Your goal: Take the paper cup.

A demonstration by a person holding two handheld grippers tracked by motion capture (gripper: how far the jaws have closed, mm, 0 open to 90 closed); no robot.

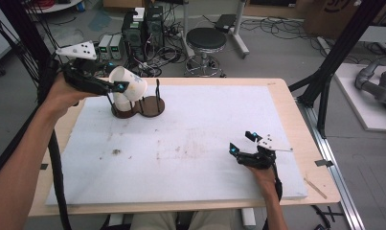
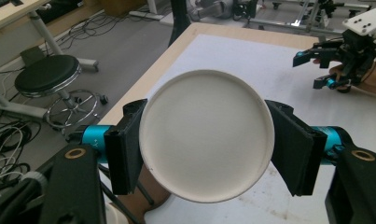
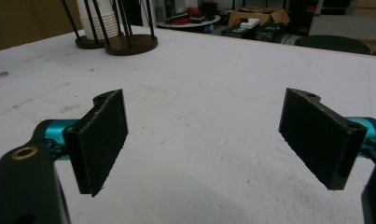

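left claw (image 1: 118, 87) is clamped on a white paper cup (image 1: 128, 83) tipped on its side just above the two-ring wooden cup holder (image 1: 139, 106) at the counter's (image 1: 190, 143) far left, while the right claw (image 1: 239, 143), gaping and empty, rests well apart near right.

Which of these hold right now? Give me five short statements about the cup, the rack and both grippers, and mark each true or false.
1. The left gripper is clamped on a white paper cup. True.
2. The right gripper holds a cup too. False: its jaws stand open with nothing between them.
3. The held cup stands upright on the table. False: it is tilted in the air above the wooden rack.
4. More white cups are stacked in the rack. True.
5. The right gripper is beside the rack. False: it rests far from it, near the white mat's near right corner.
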